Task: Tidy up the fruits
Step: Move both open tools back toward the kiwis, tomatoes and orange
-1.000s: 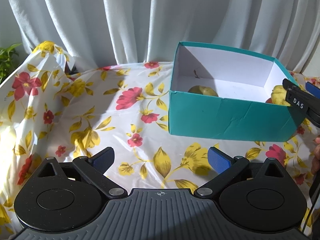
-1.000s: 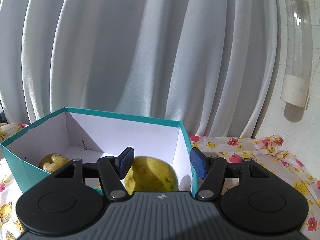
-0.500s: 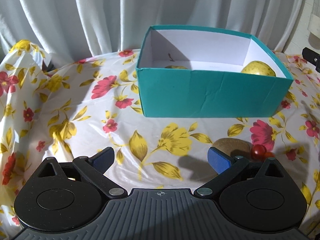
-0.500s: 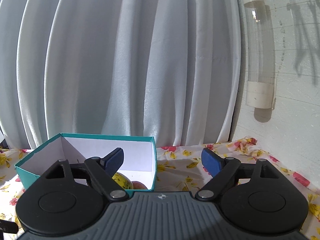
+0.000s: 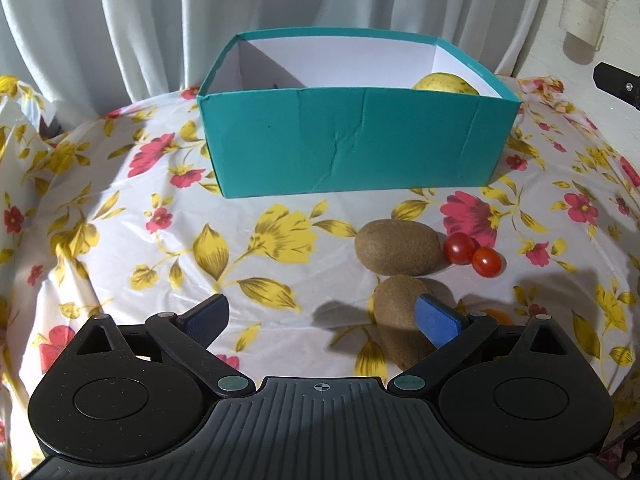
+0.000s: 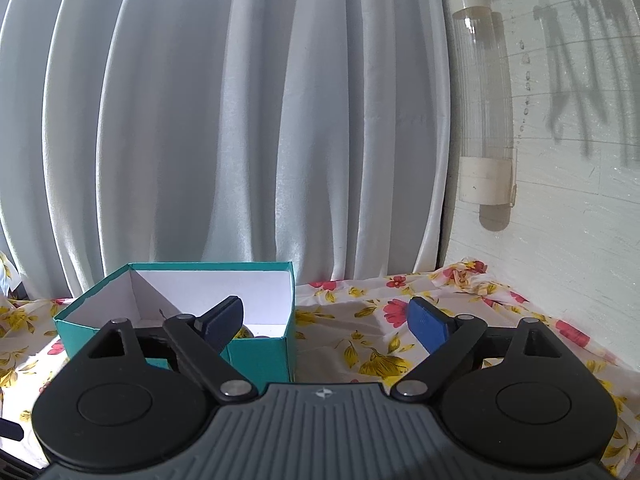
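A teal box [image 5: 352, 140] with a white inside stands on the flowered tablecloth, and a yellow fruit [image 5: 444, 82] shows over its front wall. In front of the box lie one kiwi [image 5: 400, 246], a nearer kiwi [image 5: 394, 308] and two cherry tomatoes [image 5: 472, 255]. My left gripper [image 5: 320, 312] is open over the cloth, its right finger covering part of the nearer kiwi. My right gripper [image 6: 326, 312] is to the right of the box [image 6: 256, 354]. Its jaws are opening with nothing between them. A tip of it shows at the left wrist view's right edge [image 5: 616, 82].
White curtains [image 6: 240, 120] hang behind the table. A clear tube dispenser [image 6: 486, 120] is fixed to the white wall on the right. A small orange thing [image 5: 494, 314] peeks out behind my left gripper's right finger. The cloth [image 5: 120, 220] is bunched at the far left.
My right gripper let go of the yellow fruit in the box, drew back to the right and widened. My left gripper shifted right and tilted down, bringing the kiwis and tomatoes into view.
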### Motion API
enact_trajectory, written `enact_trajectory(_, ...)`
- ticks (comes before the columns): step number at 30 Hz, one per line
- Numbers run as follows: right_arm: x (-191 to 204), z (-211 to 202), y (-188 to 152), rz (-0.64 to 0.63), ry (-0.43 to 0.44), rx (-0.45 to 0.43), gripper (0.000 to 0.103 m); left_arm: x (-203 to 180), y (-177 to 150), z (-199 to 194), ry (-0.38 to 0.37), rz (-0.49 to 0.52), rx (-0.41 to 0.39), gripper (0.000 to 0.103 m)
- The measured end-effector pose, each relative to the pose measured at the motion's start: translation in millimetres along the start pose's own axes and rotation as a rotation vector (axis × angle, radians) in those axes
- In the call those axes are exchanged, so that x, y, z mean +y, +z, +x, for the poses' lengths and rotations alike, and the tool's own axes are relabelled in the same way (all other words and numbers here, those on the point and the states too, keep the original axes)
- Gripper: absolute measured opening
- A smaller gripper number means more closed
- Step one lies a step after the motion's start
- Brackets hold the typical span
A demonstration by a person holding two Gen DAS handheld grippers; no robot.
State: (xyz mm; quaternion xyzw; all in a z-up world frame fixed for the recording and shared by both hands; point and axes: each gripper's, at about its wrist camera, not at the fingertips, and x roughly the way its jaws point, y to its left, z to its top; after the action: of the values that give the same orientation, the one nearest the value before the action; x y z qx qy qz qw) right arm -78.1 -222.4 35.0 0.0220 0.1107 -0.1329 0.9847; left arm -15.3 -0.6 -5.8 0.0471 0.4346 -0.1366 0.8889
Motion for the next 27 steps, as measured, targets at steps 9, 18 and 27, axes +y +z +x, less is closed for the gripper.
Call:
enact_trajectory(9, -3.1, -16.7, -8.6, 0.005, 0.004, 0.015, 0.092, -7.1, -10.1, 1.8, -0.074, -0.015, 0.011, 0.102)
enact_trajectory(18, -8.0, -28.9, -16.1, 0.010, 0.001, 0.029, 0.092, -22.7, -32.4, -11.3, -0.083, 0.103, -0.053, 0.101)
enact_trajectory(27, -6.6, -36.5, -16.4, -0.006, -0.004, 0.024, 0.092, -33.0, -55.4, -3.0, -0.102, 0.156, 0.007, 0.084)
